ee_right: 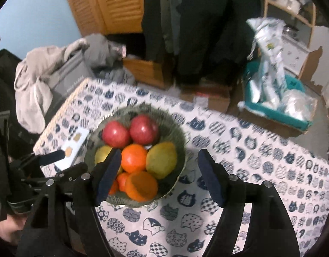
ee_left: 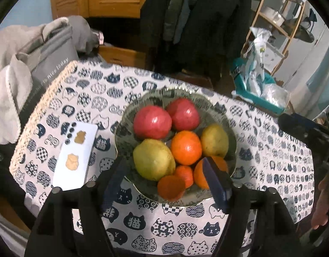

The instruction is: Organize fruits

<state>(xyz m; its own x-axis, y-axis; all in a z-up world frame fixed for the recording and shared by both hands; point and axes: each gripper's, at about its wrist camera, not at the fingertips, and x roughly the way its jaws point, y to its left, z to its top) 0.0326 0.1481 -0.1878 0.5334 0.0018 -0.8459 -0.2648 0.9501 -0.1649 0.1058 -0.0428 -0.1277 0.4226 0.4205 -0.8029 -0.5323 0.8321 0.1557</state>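
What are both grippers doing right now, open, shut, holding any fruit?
Left gripper: open, holding nothing, above the fruit bowl.
Right gripper: open, holding nothing, fingers apart above the bowl's near right edge.

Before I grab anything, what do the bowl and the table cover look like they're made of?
Bowl: probably glazed ceramic, going by the glossy grey-green wall and thin wavy pale rim; glass is possible. Table cover: woven cloth, matte, printed with navy cat faces and textured at its left edge.

Right gripper's near finger (ee_right: 108,171) hides part of left pear (ee_right: 102,153); right wrist view blurred; small oranges (ee_right: 121,181) partly covered.
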